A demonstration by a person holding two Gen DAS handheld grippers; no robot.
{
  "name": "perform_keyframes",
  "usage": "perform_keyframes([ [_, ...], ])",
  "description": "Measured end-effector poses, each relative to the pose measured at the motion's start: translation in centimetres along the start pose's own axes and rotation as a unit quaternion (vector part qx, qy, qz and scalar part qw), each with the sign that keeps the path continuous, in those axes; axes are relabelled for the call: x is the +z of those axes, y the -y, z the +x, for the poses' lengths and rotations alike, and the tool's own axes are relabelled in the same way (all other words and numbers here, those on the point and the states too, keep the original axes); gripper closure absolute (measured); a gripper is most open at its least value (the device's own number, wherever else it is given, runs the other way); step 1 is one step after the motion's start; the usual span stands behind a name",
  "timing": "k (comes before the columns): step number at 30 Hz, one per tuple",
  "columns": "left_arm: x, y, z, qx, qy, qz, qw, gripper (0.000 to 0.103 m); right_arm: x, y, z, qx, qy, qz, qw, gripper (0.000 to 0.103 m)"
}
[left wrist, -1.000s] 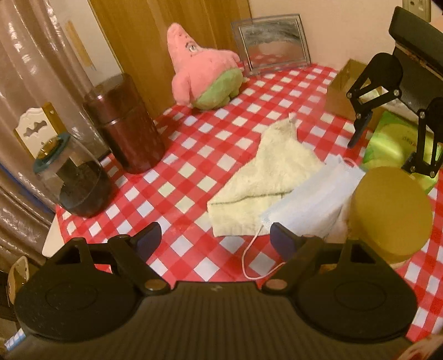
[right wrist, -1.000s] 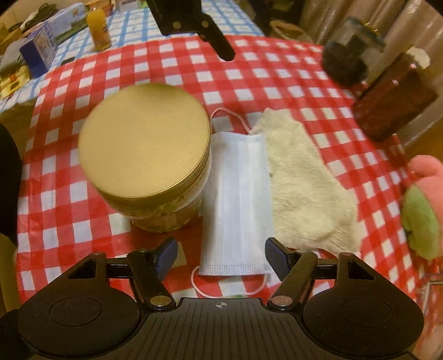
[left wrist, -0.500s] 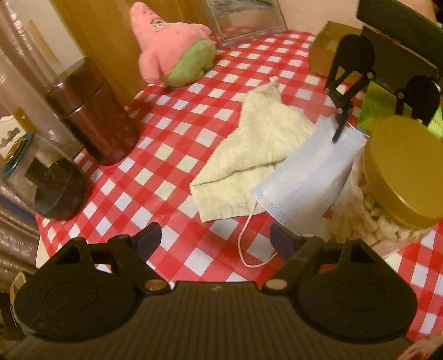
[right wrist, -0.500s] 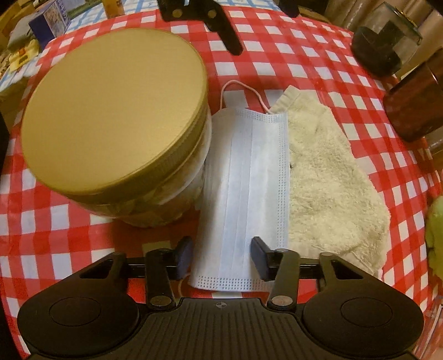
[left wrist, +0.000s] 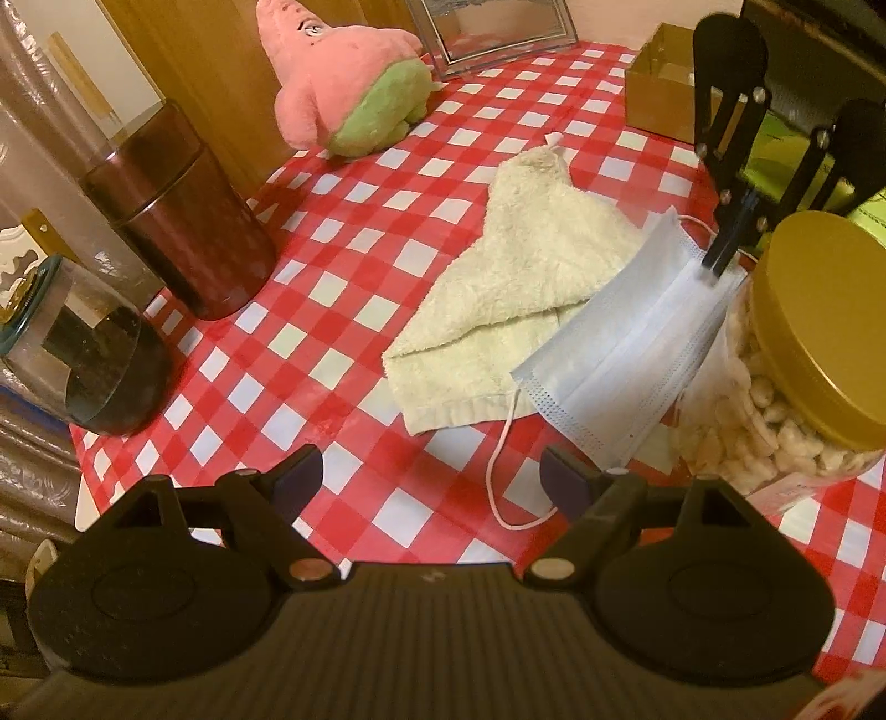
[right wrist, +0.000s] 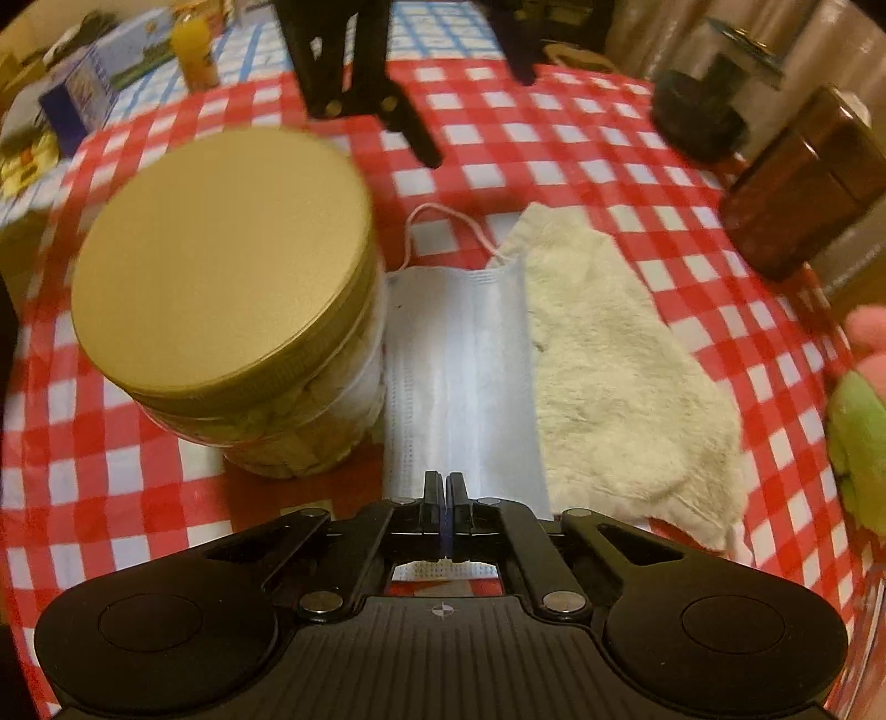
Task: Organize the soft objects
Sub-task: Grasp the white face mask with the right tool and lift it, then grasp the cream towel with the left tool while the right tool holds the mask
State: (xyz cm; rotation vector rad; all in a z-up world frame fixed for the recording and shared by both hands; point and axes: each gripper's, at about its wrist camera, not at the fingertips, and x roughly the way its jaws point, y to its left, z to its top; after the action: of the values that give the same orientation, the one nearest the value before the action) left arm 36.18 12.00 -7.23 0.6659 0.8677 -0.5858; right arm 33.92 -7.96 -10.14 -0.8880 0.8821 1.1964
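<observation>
A pale blue face mask lies partly over a cream towel on the red checked tablecloth. My right gripper is shut on the mask's near edge; in the left wrist view it lifts that end of the mask off the towel. My left gripper is open and empty, just short of the mask's ear loop. A pink and green plush toy sits at the far side.
A gold-lidded jar of snacks stands against the mask's left side. A dark red canister and a glass jar stand at the left edge. A cardboard box and a picture frame are at the back.
My right gripper has closed on the mask's edge and raised it. The left gripper has moved in closer and stayed open.
</observation>
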Motion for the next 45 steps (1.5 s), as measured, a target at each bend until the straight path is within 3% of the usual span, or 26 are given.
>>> perform_keyframes([
  [2, 0.1, 0.0, 0.0, 0.002, 0.001, -0.002, 1.0, 0.019, 0.1, 0.2, 0.1, 0.008, -0.004, 0.012, 1.0, 0.102],
  [4, 0.2, 0.0, 0.0, 0.002, 0.002, -0.007, 1.0, 0.019, 0.3, -0.4, 0.5, 0.003, -0.015, -0.008, 1.0, 0.093],
  [6, 0.3, 0.0, 0.0, 0.002, 0.003, -0.007, 1.0, 0.019, 0.6, -1.0, 1.3, -0.006, -0.03, -0.028, 0.999, 0.049],
  [11, 0.5, 0.3, 0.2, -0.004, 0.002, -0.002, 1.0, 0.019, 0.8, -1.1, 2.8, -0.005, -0.043, -0.045, 0.998, 0.045],
  [17, 0.5, 0.3, 0.8, -0.006, 0.001, -0.006, 1.0, 0.019, 0.4, -0.1, 4.1, 0.014, -0.052, -0.034, 0.998, 0.05],
  [19, 0.5, 0.3, 0.8, -0.006, 0.001, -0.006, 1.0, 0.019, 0.3, 0.2, 4.0, 0.03, -0.049, -0.019, 0.998, 0.07],
  [20, 0.5, 0.3, 0.9, -0.006, 0.001, -0.006, 1.0, 0.019, 0.3, 0.3, 4.0, 0.032, -0.048, -0.012, 0.998, 0.087],
  [21, 0.5, 0.2, 0.9, -0.006, 0.001, -0.007, 1.0, 0.019, 0.2, 0.2, 3.9, 0.025, -0.051, -0.01, 0.998, 0.097],
  [23, 0.6, 0.2, 0.9, -0.005, 0.0, -0.008, 1.0, 0.019, 0.0, 0.3, 3.7, 0.018, -0.053, -0.004, 0.998, 0.102],
  [26, 0.7, 0.1, 0.8, -0.003, 0.001, -0.008, 1.0, 0.019, -0.4, 0.6, 1.9, 0.011, -0.024, 0.017, 1.0, 0.102],
  [30, 1.2, -0.1, 0.5, -0.001, 0.006, -0.007, 1.0, 0.019, -0.8, 1.5, -1.9, -0.029, 0.023, 0.038, 0.999, 0.102],
  [36, 2.6, -0.3, 0.7, -0.002, 0.012, -0.008, 0.9999, 0.019, -1.8, 4.2, -7.2, -0.105, 0.083, 0.112, 0.985, 0.102],
  [40, 4.1, 0.4, 1.6, -0.017, 0.021, -0.007, 0.9996, 0.019, -2.9, 6.1, -8.9, -0.154, 0.091, 0.165, 0.97, 0.102],
  [45, 6.1, 1.4, 4.1, -0.044, 0.025, -0.016, 0.9986, 0.019, -4.7, 6.9, -8.8, -0.173, 0.082, 0.195, 0.962, 0.102],
])
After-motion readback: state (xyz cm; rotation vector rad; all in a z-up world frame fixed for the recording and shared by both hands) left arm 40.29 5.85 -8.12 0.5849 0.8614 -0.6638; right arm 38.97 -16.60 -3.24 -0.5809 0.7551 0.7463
